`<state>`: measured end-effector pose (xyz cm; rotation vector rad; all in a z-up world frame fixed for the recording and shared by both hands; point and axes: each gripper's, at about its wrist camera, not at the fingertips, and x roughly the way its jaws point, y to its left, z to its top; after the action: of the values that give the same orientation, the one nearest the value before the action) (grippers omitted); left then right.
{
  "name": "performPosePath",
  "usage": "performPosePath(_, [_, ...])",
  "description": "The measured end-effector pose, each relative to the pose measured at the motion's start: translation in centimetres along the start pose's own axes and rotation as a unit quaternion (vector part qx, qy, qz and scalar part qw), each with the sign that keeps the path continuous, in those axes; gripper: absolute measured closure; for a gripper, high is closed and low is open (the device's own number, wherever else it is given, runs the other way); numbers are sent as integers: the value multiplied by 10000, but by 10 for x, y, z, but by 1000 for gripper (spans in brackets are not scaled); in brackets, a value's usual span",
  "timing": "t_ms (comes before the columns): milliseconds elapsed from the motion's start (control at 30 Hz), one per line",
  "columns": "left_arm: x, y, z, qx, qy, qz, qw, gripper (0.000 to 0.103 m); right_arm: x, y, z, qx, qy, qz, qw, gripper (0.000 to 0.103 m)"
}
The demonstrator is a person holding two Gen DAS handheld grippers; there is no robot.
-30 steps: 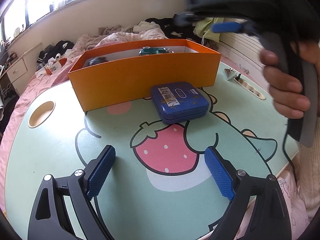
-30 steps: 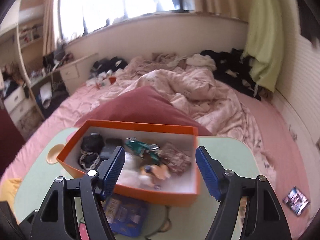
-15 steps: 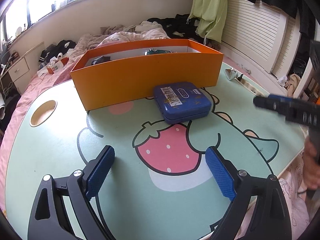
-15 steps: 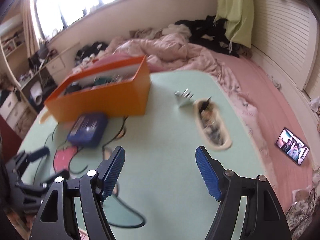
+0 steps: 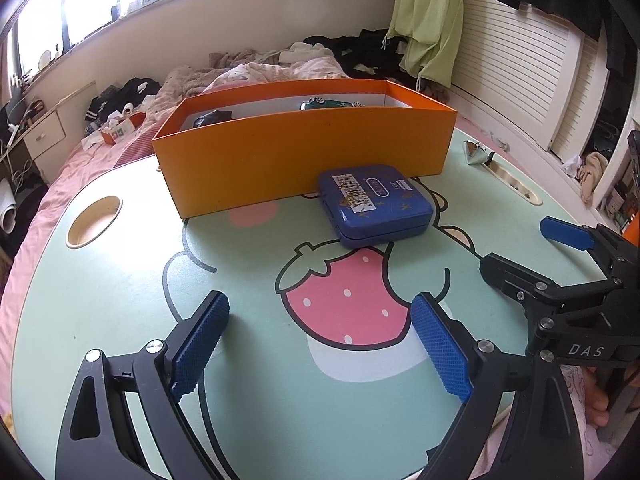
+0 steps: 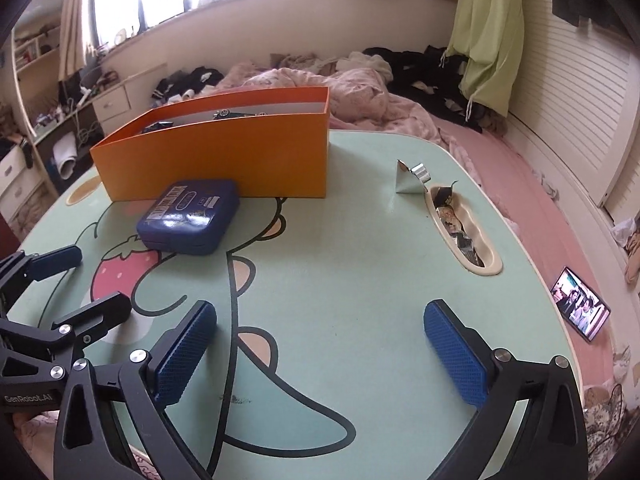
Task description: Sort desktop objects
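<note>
**Inspector:** Status of both tools?

**Assessor:** The left gripper point(image 5: 320, 340) hangs low over the near part of the desk point(image 5: 120, 280), fingers spread wide, nothing between them. The right gripper point(image 6: 320, 344) is likewise spread and empty, over the near right part of the desk. Each shows at the edge of the other's view.

**Inspector:** Items outstanding?

**Assessor:** A blue tin point(image 5: 378, 204) lies flat on the desk, closed, its far edge touching or just short of the front wall of the orange box point(image 5: 304, 152); I cannot tell which. A small silver foil piece point(image 6: 410, 178) stands well to the right, just beside the end of the oval recess point(image 6: 464, 232), which holds scraps. The box already contains a teal toy car point(image 5: 328, 103) and a dark object.

**Inspector:** Step in hand?

**Assessor:** In my judgement, between picks: neither tool is committed. The tin looks the likeliest next item. It is broad, so the fingers would need to stay fully spread, straddle its sides, close firmly, then lift it clear of the box wall.

**Inspector:** Legible markings?

**Assessor:** "DAS" on the right gripper body, "GenRobot.AI" on the left. The tin carries a barcode sticker; its printing is too small to read.
</note>
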<state>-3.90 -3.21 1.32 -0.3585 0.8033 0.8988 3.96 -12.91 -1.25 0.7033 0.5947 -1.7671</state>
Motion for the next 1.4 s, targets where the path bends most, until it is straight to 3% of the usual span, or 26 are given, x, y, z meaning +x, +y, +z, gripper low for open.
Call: performPosePath(1400, [0,0,1,84,0,-64,9999,11,1,0,0,3,-23,-9,10000,0])
